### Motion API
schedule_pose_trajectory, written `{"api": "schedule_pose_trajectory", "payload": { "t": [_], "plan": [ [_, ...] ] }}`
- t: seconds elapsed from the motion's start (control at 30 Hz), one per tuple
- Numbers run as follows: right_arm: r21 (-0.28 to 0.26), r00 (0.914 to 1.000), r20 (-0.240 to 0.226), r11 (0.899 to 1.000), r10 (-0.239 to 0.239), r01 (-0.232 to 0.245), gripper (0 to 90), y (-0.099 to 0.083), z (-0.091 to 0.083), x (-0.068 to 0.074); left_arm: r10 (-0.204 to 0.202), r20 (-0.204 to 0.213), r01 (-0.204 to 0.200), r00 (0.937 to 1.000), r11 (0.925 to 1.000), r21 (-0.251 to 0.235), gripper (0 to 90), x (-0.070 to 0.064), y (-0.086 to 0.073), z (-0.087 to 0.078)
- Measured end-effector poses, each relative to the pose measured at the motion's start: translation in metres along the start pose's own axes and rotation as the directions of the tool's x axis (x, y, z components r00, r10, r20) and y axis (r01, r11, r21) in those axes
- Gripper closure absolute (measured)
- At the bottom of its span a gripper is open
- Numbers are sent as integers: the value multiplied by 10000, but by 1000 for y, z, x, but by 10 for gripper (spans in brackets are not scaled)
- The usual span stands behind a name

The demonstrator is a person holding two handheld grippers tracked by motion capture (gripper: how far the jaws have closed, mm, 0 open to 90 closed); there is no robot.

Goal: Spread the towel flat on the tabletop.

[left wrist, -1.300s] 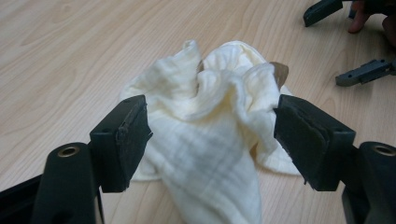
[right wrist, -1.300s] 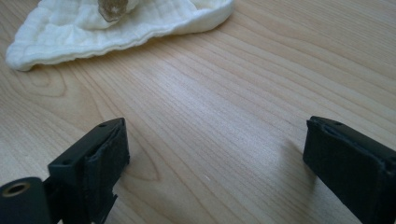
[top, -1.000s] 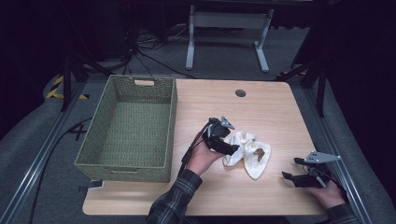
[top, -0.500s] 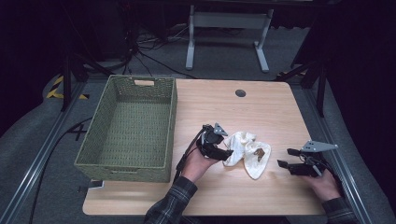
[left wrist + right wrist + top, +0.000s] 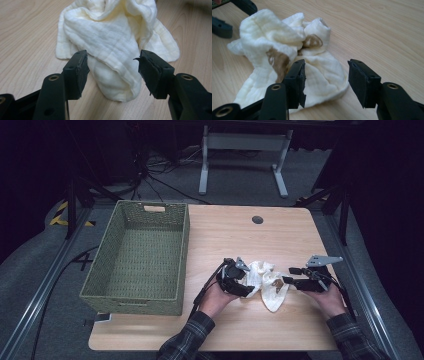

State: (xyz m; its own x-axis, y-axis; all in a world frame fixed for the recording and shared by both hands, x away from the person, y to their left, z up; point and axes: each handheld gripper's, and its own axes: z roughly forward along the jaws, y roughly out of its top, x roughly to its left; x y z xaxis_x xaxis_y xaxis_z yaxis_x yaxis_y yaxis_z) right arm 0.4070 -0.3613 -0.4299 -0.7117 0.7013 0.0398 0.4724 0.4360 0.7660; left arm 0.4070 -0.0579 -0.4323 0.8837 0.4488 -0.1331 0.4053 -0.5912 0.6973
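A green woven basket (image 5: 137,255) sits on the left side of the wooden surface (image 5: 225,232). It has nothing in it. Just right of the basket, the left gripper (image 5: 239,281) is low on the surface, touching the left edge of a crumpled cream cloth (image 5: 265,279). Its jaws are spread wide, with a fold of the cloth (image 5: 110,47) between them, but they are not pinching it. The cloth lies in a heap near the front middle of the surface and has brown stains (image 5: 277,61) on it. The right gripper (image 5: 291,276) is at the right edge of the cloth, jaws spread wide too, pinching nothing
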Motion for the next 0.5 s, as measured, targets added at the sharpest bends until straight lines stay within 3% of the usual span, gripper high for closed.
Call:
{"api": "schedule_pose_trajectory", "payload": {
  "t": [0.13,0.27,0.33,0.37,0.4,0.43,0.47,0.5],
  "plan": [
    [144,9999,-142,9999,-51,53,520,6,12,-3,161,-3,-161,9999,9996,225,429,-4,0,7],
    [473,9997,-233,9989,-67,78,571,5,26,-5,325,-92,-322,9994,9990,322,546,-5,-2,14],
    [731,9995,-307,9973,-9,31,631,3,31,-6,359,-62,-357,9993,9987,362,662,-5,-2,15],
    [835,9994,-345,9965,41,-12,707,1,33,-7,370,-59,-367,9993,9983,451,767,-5,-2,14],
    [835,9994,-345,9965,41,-12,707,1,33,-7,370,-59,-367,9993,9983,451,818,-5,-2,14],
    [885,9994,-343,9961,62,-32,796,0,32,-8,400,37,-401,9992,9978,522,847,-4,-2,13],
    [885,9994,-343,9961,62,-32,796,0,32,-8,400,37,-401,9992,9978,522,857,-4,-2,13],
    [919,9994,-340,9958,66,-34,866,0,30,-8,388,24,-388,9992,9977,556,862,-4,-2,13]
  ]
}}
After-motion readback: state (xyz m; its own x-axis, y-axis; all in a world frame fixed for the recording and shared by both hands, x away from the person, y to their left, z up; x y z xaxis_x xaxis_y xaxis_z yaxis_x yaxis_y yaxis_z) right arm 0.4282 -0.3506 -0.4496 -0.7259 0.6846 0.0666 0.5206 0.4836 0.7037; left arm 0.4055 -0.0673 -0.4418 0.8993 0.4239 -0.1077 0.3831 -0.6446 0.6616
